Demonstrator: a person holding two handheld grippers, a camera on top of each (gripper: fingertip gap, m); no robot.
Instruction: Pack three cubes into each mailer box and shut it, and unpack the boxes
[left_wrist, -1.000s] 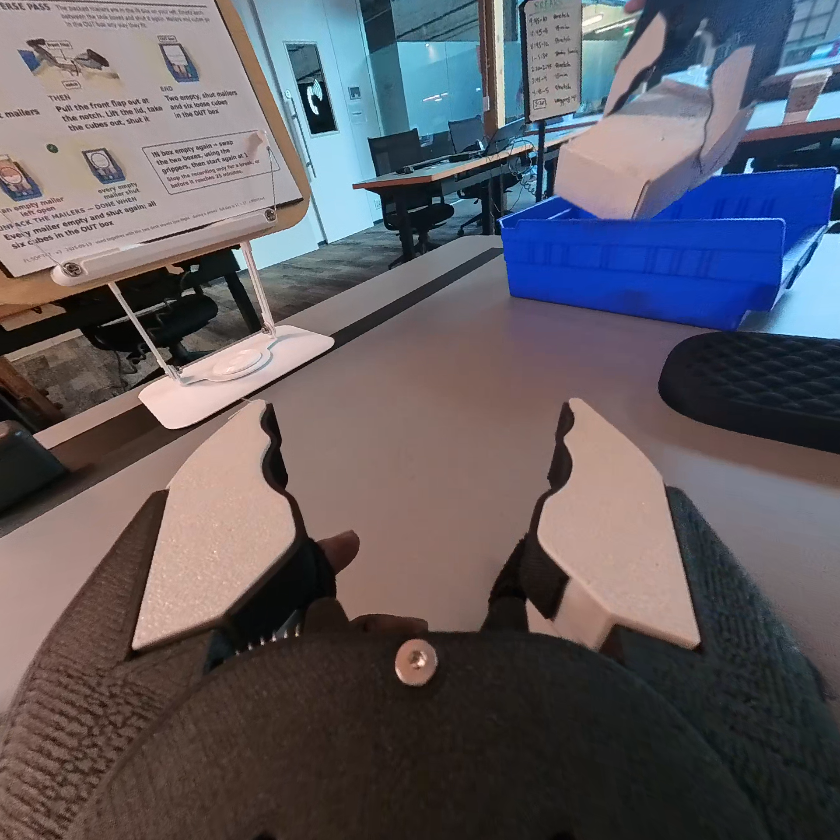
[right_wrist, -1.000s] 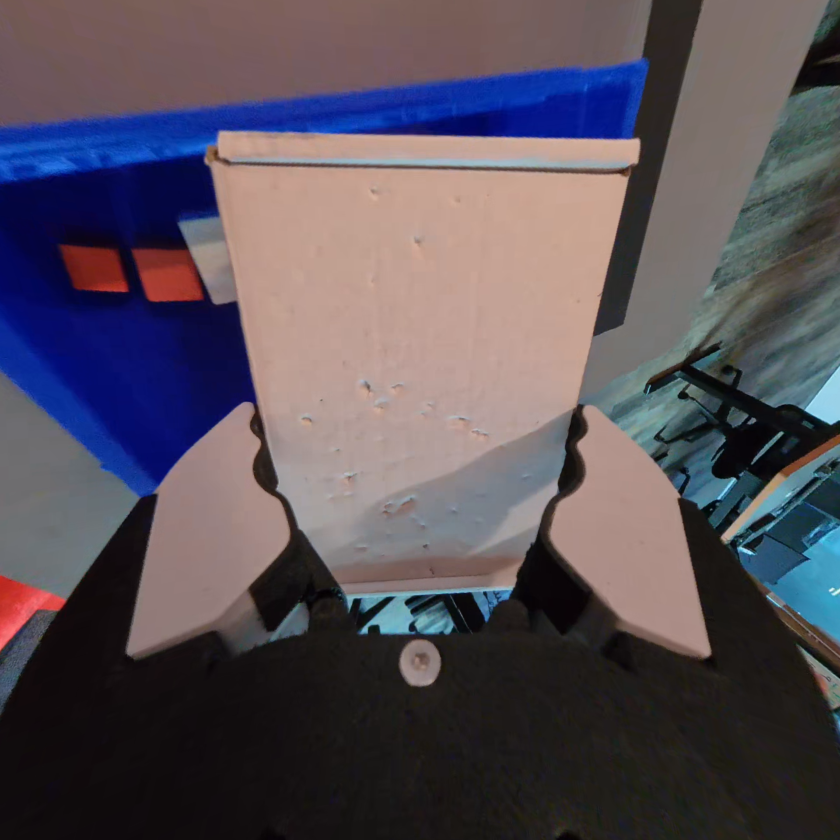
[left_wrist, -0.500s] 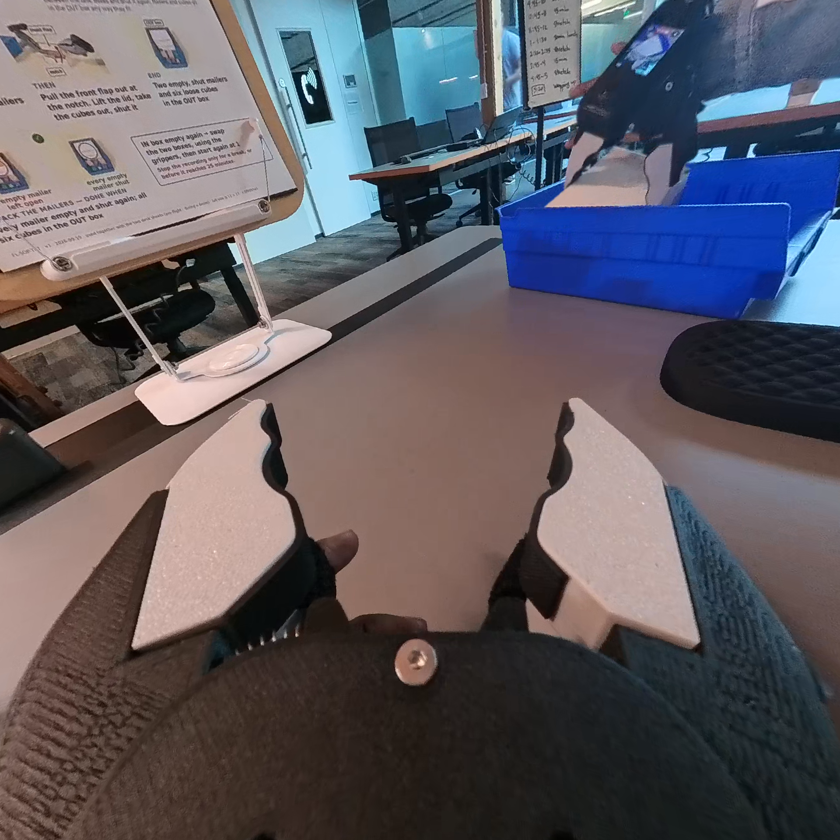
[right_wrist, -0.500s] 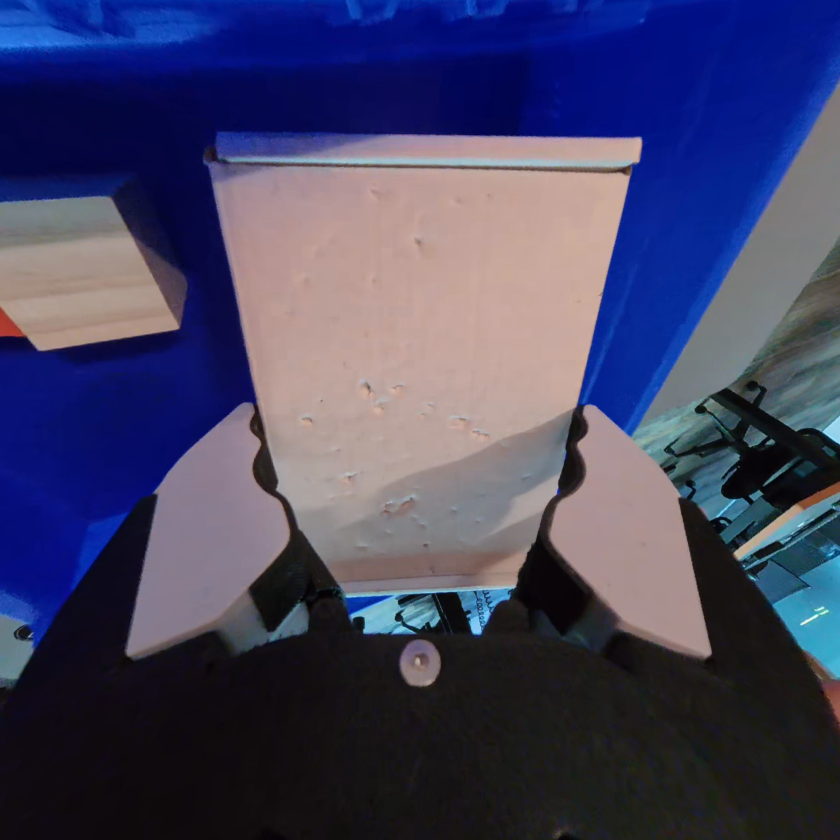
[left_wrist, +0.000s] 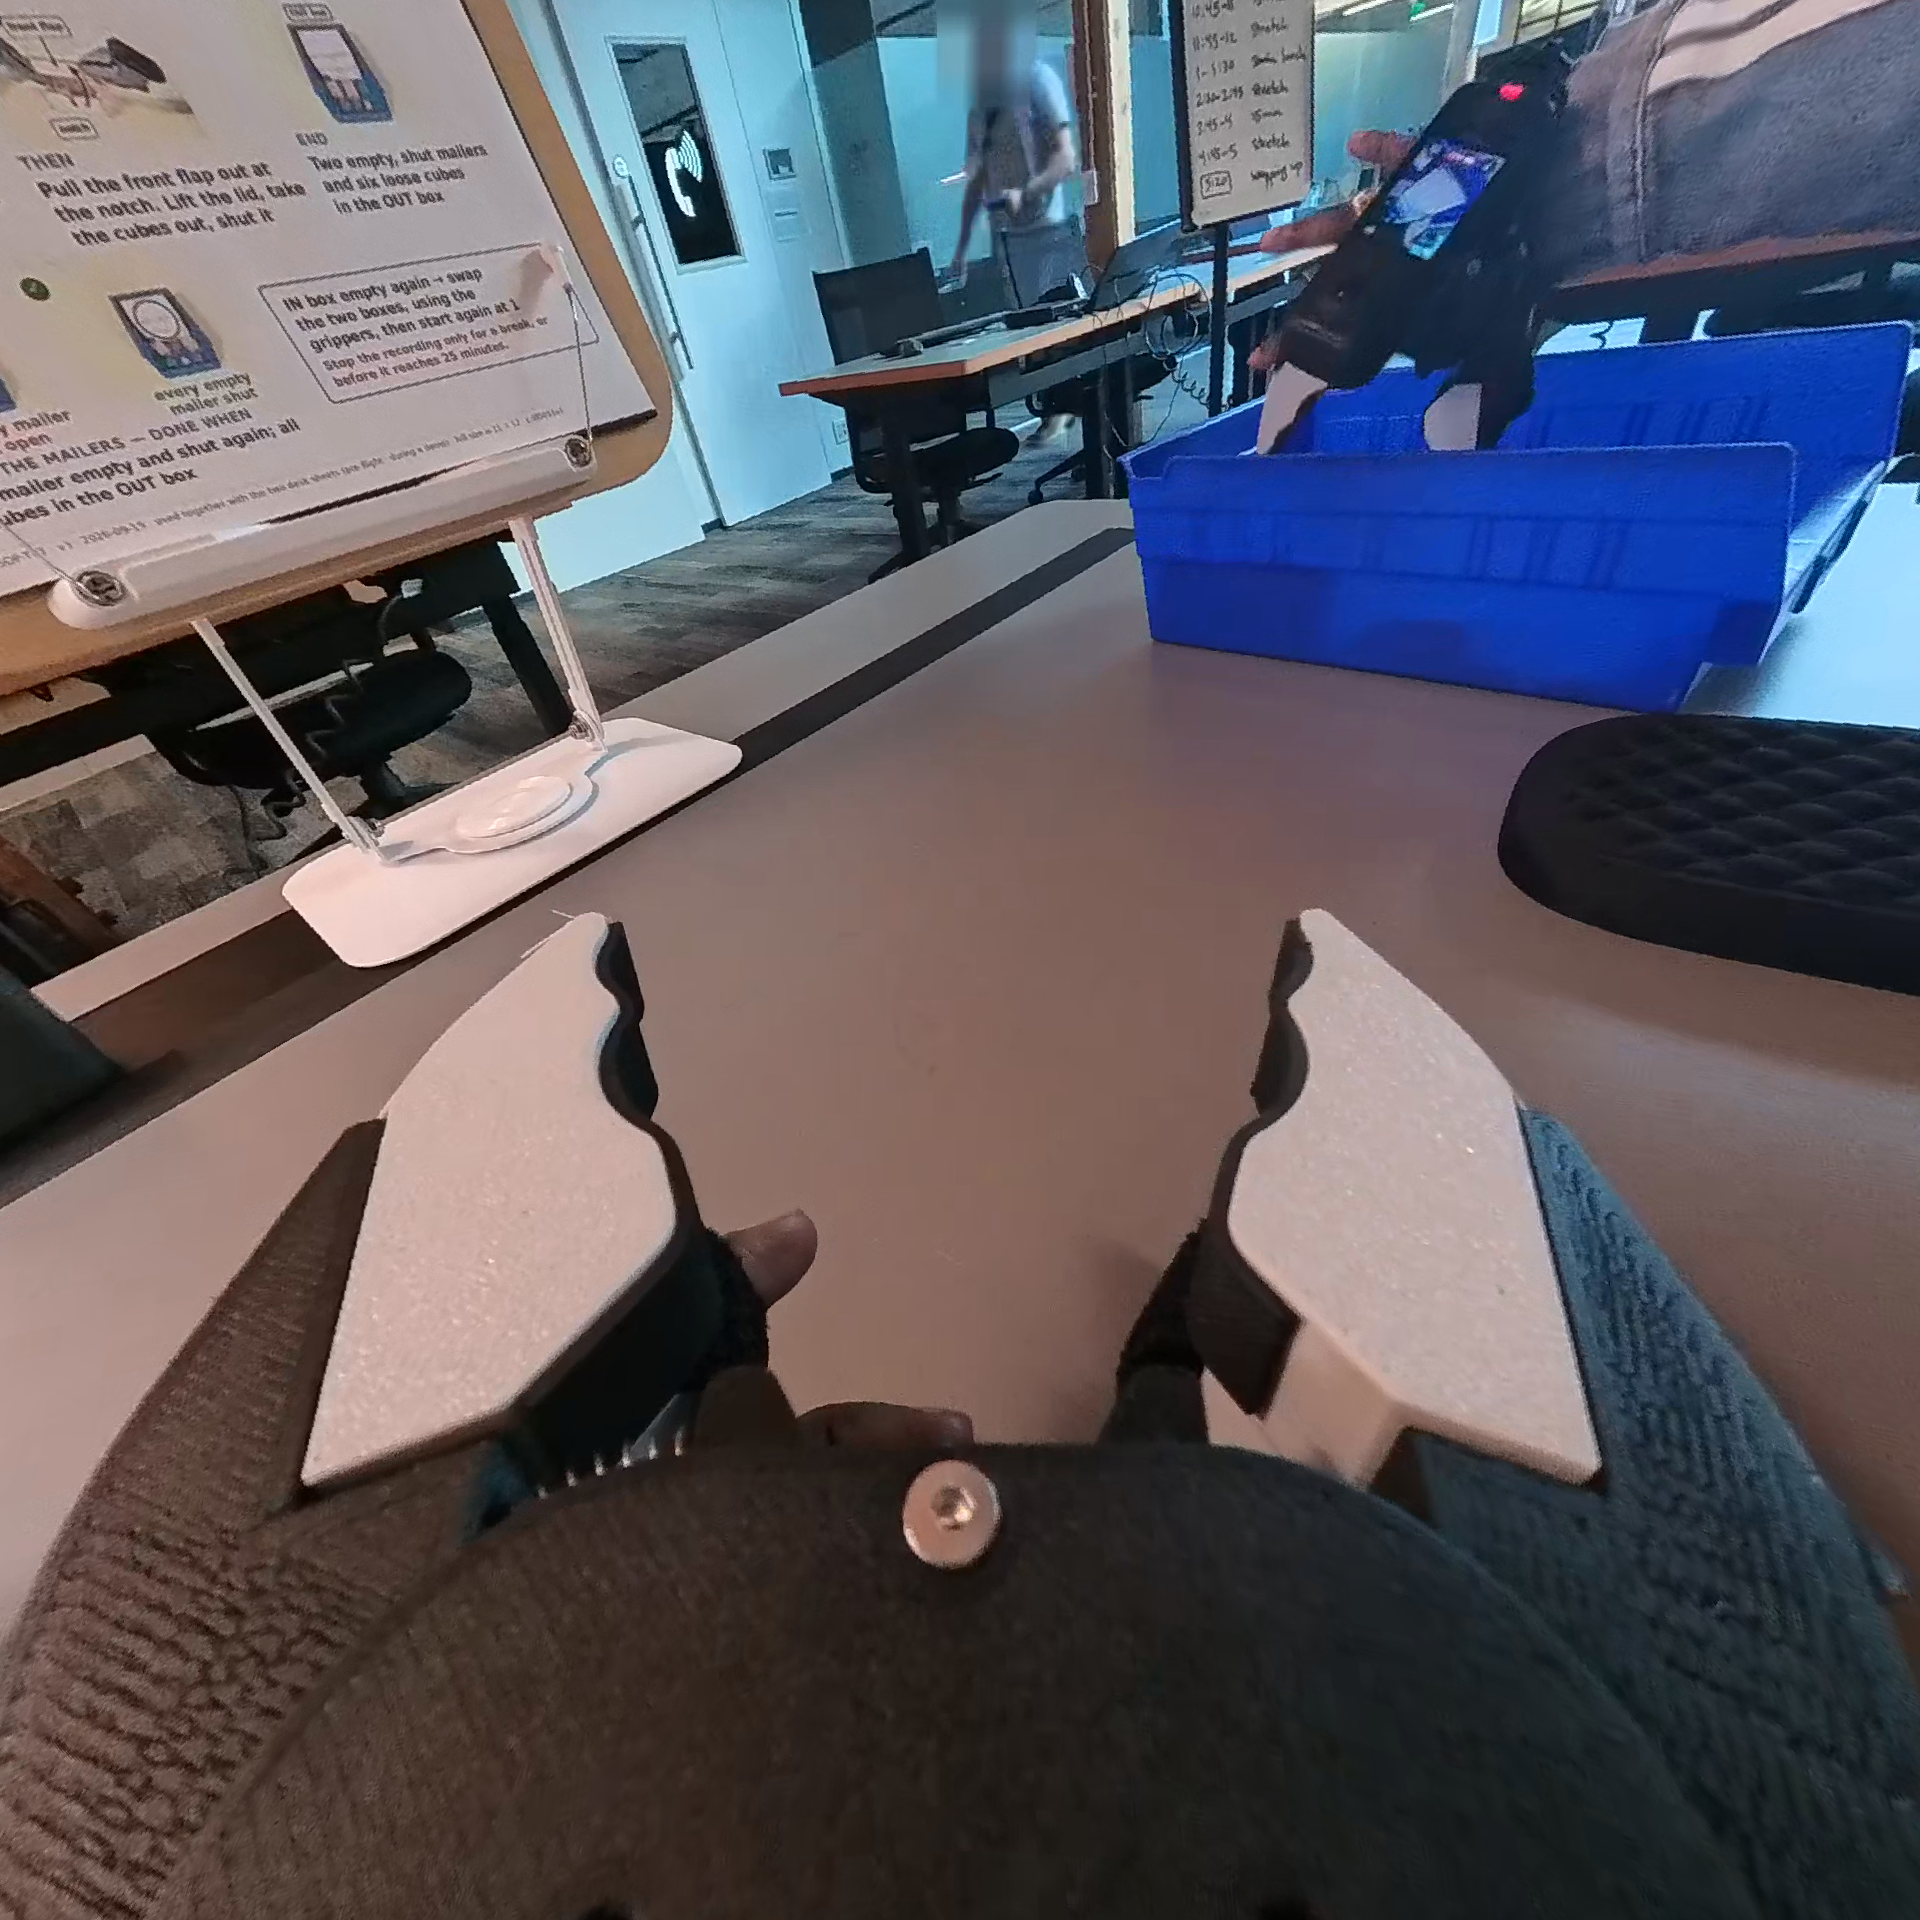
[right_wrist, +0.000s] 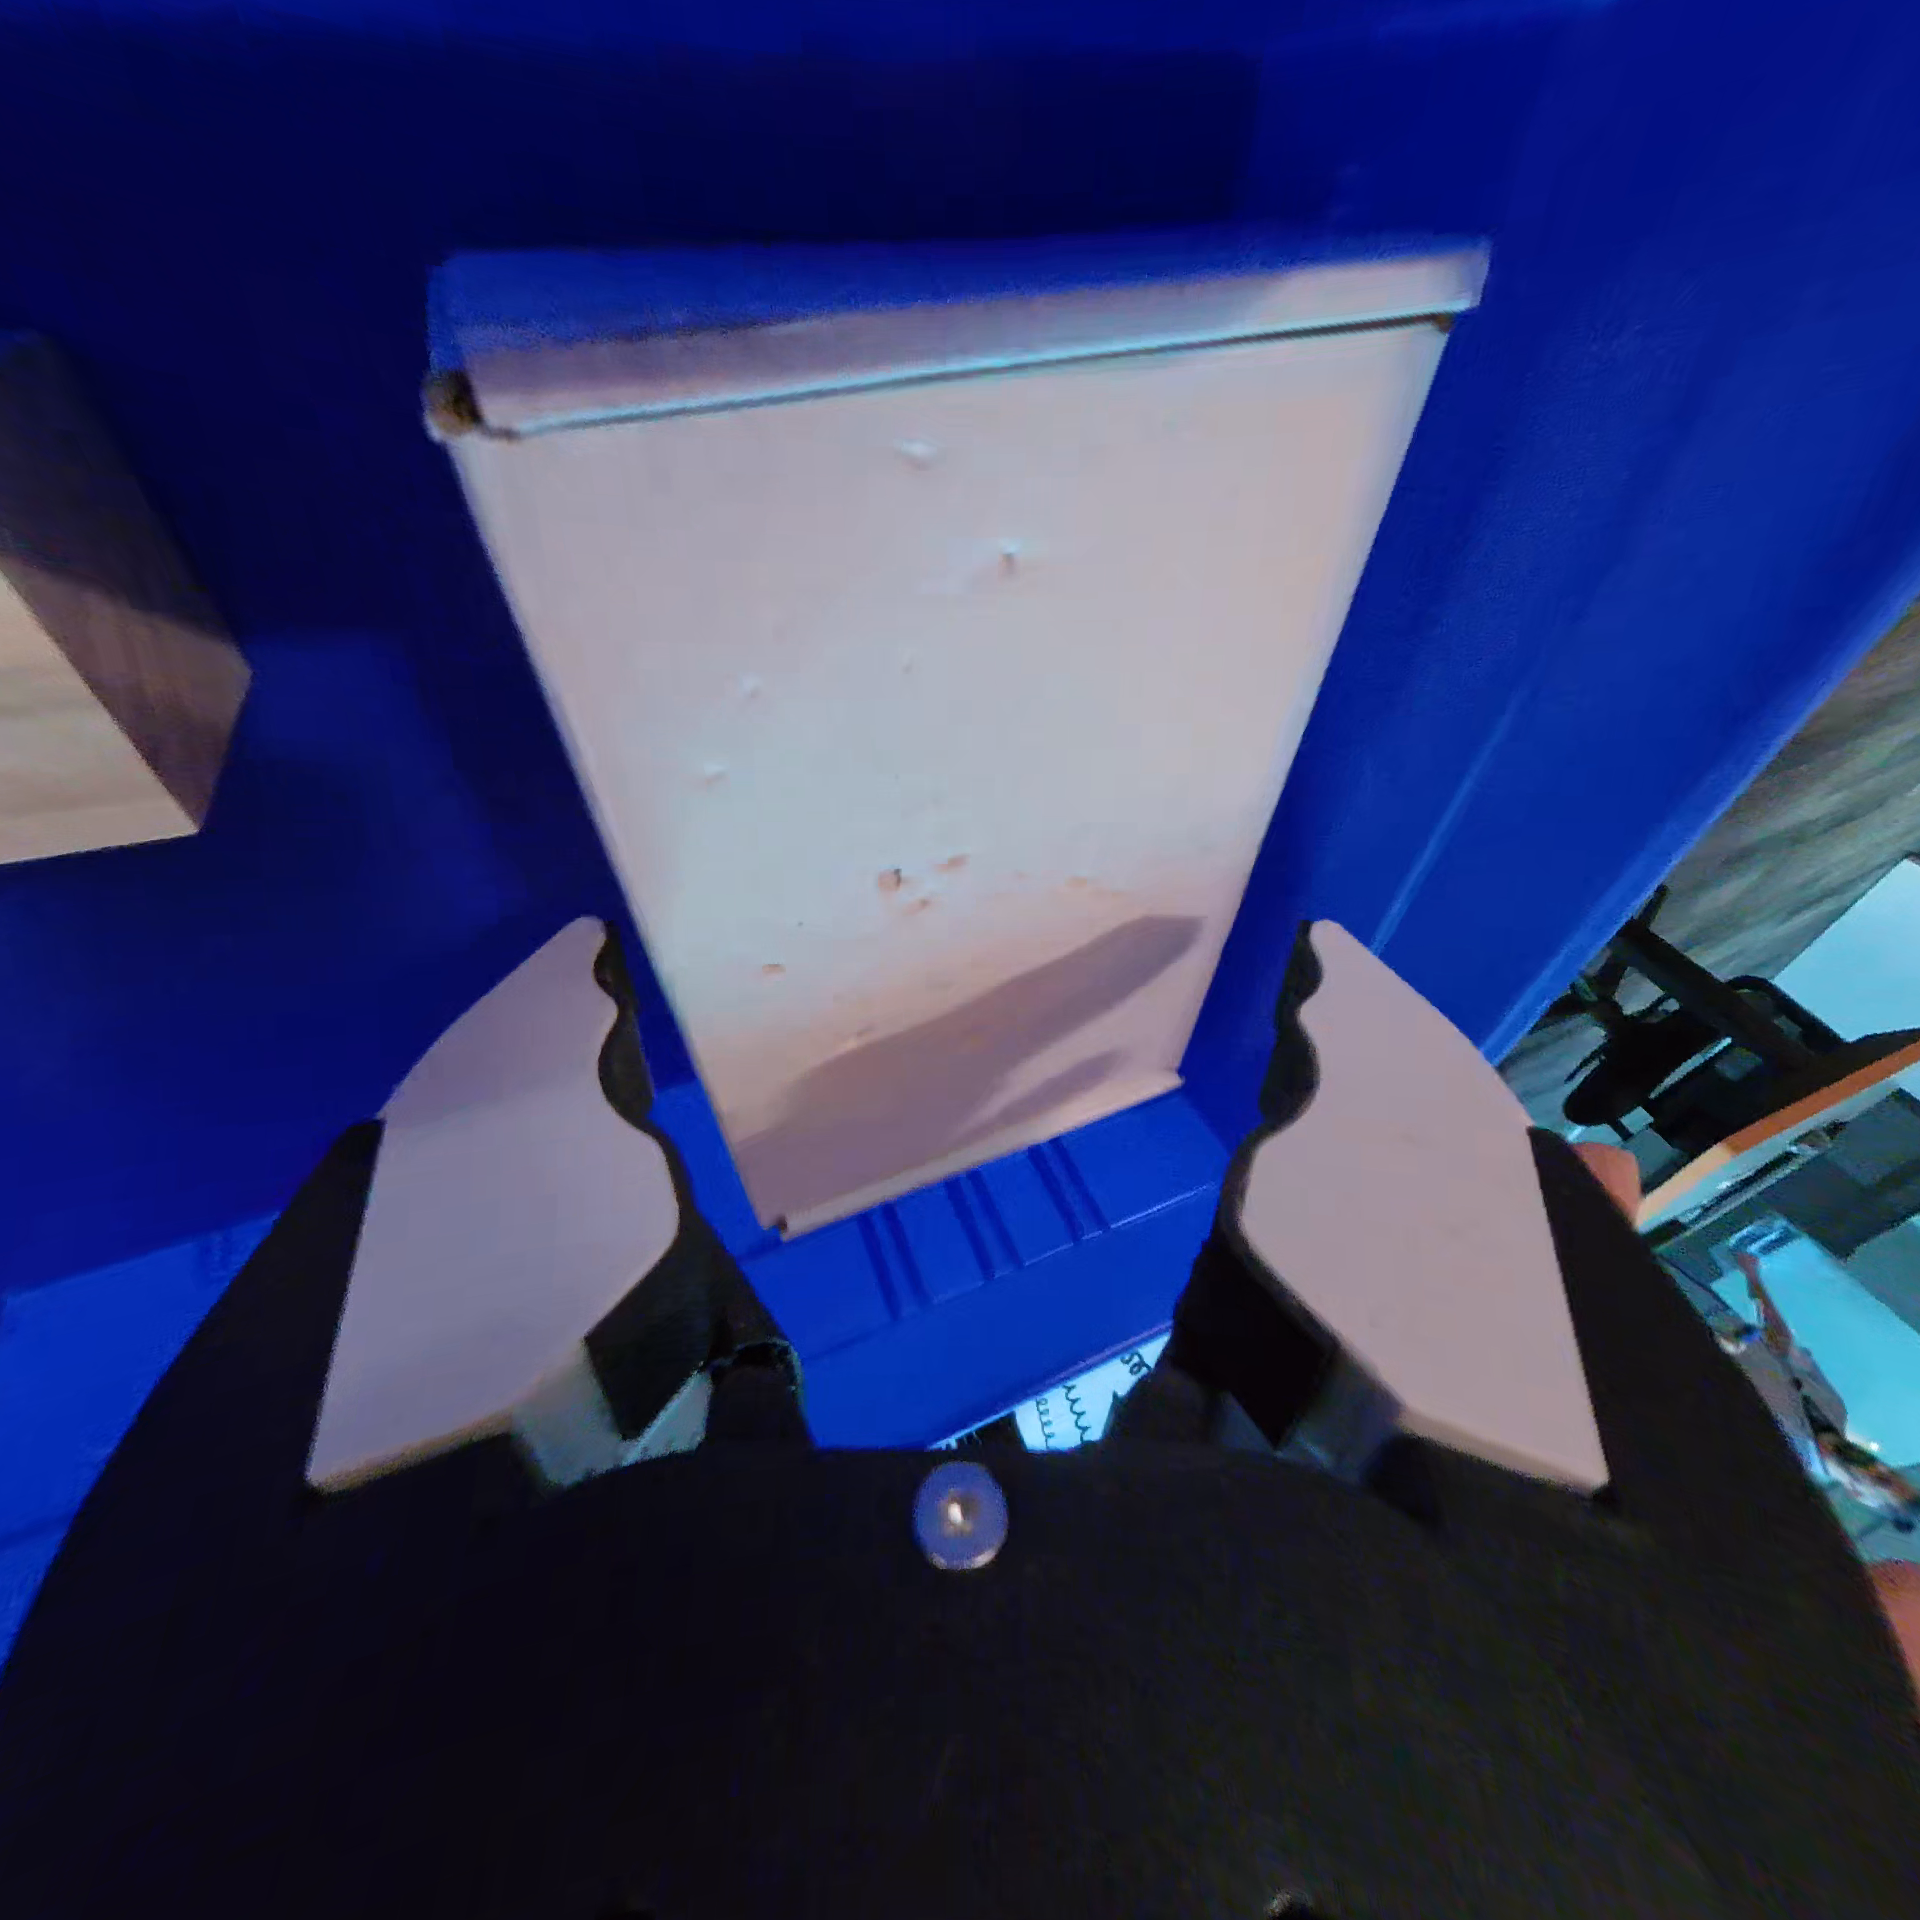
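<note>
A shut white mailer box (right_wrist: 935, 675) lies inside the blue bin (right_wrist: 1558, 520), with its near end on the bin's ribbed rim. My right gripper (right_wrist: 951, 935) is open around its near end, with a gap on each side. A wooden cube (right_wrist: 83, 707) lies in the bin to the left. In the left wrist view the blue bin (left_wrist: 1455, 561) stands at the far right of the grey table (left_wrist: 987, 831), with my right gripper (left_wrist: 1371, 421) reaching down into it. My left gripper (left_wrist: 951, 935) is open and empty just above the table.
An instruction board (left_wrist: 312, 260) on a white stand (left_wrist: 520, 831) is at the table's left edge. A black textured pad (left_wrist: 1714, 831) lies right, in front of the bin. Desks, chairs, a whiteboard and a person are beyond the table. The wooden cube (right_wrist: 83, 707) sits 7 centimeters or so from the ends of my right fingers.
My right gripper carried the mailer box down into the blue bin, then opened and let it go. My left gripper stayed in place, open.
</note>
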